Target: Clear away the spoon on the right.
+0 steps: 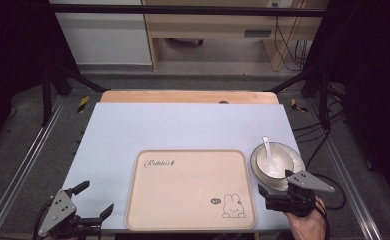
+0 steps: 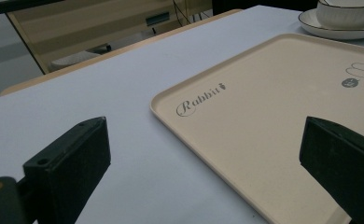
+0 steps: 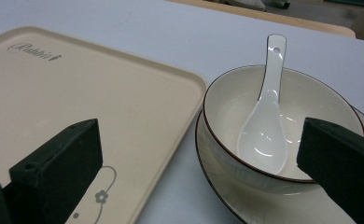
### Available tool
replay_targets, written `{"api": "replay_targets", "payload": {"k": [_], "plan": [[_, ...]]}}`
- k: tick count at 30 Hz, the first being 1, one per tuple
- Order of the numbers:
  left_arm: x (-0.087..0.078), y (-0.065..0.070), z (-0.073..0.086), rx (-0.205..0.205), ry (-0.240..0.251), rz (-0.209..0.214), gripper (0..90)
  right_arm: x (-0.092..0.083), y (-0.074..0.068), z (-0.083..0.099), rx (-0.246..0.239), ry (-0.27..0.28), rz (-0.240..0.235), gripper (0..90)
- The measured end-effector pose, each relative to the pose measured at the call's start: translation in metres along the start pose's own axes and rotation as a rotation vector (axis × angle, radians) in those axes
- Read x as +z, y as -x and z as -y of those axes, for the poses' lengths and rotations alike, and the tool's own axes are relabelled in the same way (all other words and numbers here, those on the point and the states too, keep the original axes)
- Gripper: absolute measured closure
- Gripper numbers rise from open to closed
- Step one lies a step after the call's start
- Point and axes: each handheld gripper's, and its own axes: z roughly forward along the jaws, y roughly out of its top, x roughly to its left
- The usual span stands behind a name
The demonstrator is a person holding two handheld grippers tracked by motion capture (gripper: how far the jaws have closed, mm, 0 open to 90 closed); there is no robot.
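My right gripper (image 1: 275, 192), fingers apart, hovers beside the bowl (image 3: 227, 105) holding a white spoon (image 3: 266, 126); my left gripper (image 1: 94, 200) gapes near the tray (image 1: 190, 187).

1. The bowl (image 3: 283, 140) is cream-white with a thin dark rim, upright, just right of the tray's right edge.
2. It sits on a matching plate (image 3: 217, 186), whose rim shows around it.
3. A white spoon (image 3: 266, 116) lies inside the bowl, scoop down in the hollow, its handle leaning over the far rim; the handle end has a small hole.
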Motion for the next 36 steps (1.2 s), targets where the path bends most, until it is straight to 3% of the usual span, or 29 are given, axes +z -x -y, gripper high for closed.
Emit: {"api": "replay_targets", "payload": {"k": [23, 36], "plan": [[0.000, -0.001, 0.000, 0.001, -0.001, -0.005, 1.5, 0.015, 0.019, -0.014, 0.031, -0.004, -0.007, 1.0], [0.000, -0.001, 0.000, 0.000, -0.003, -0.004, 1.5, 0.026, 0.027, -0.018, 0.020, -0.033, -0.001, 1.0]]}}
